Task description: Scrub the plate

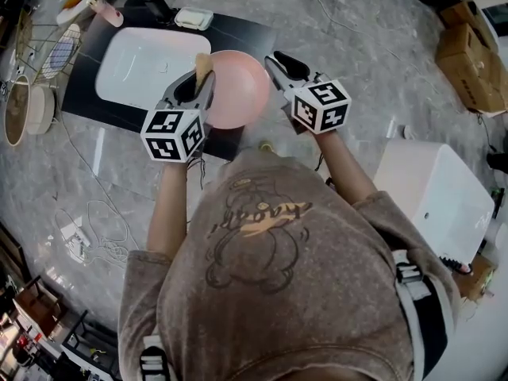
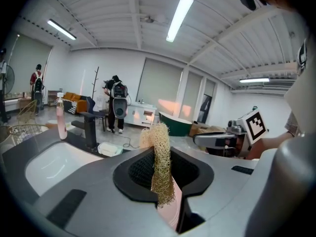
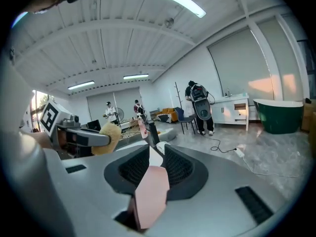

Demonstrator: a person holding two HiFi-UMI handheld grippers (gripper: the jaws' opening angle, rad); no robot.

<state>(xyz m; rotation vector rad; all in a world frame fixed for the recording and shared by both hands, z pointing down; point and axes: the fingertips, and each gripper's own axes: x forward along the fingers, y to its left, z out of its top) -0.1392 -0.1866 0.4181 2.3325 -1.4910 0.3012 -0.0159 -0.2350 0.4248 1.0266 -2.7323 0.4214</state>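
Bench (image 1: 238, 30) with a white sink basin (image 1: 139, 66) lies in the upper left of the head view. The pink plate (image 1: 238, 94) hangs at frame centre, over the bench's near edge. Its right rim is pinched in the right gripper (image 1: 279, 66), whose jaws stand partly apart around it. The left gripper (image 1: 198, 82) is clamped on an upright strip of loofah scrubber (image 2: 160, 157), just at the plate's left edge. The step in hand looks like bringing scrubber to plate. Next, the loofah should press flat on the plate's face and rub, with the right grip firm against the push.
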